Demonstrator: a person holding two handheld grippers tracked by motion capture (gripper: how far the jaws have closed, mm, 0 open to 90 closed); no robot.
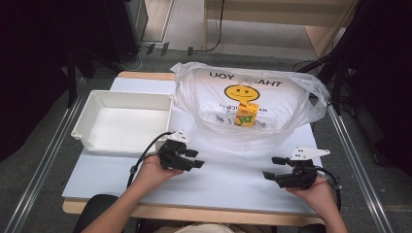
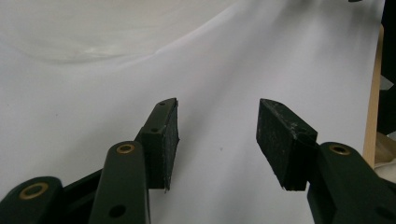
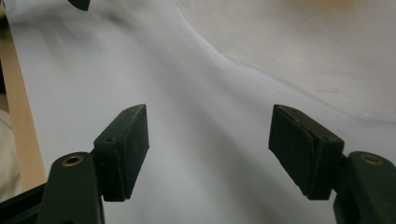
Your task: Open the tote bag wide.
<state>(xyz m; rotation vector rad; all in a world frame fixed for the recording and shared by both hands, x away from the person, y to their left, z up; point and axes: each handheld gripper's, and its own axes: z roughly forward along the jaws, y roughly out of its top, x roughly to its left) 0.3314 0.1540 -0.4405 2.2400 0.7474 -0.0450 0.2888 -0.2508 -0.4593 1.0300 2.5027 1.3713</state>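
At the table's [image 1: 233, 177] near edge, I hold my left gripper [image 1: 195, 159] and right gripper [image 1: 273, 168] with jaws apart and empty, both resting over bare white surface. The yellow juice carton [image 1: 247, 114] stands inside the clear plastic bag [image 1: 291, 104] toward the far edge; the white bin [image 1: 87, 116] by the left edge holds nothing. By my reading, nothing has been moved yet.

One overhead camera, two riding low over the white surface [image 1: 228, 179]

The high view looks forward and down; both gripper views skim the same near sheet, facing the plastic bag [image 1: 291, 92].
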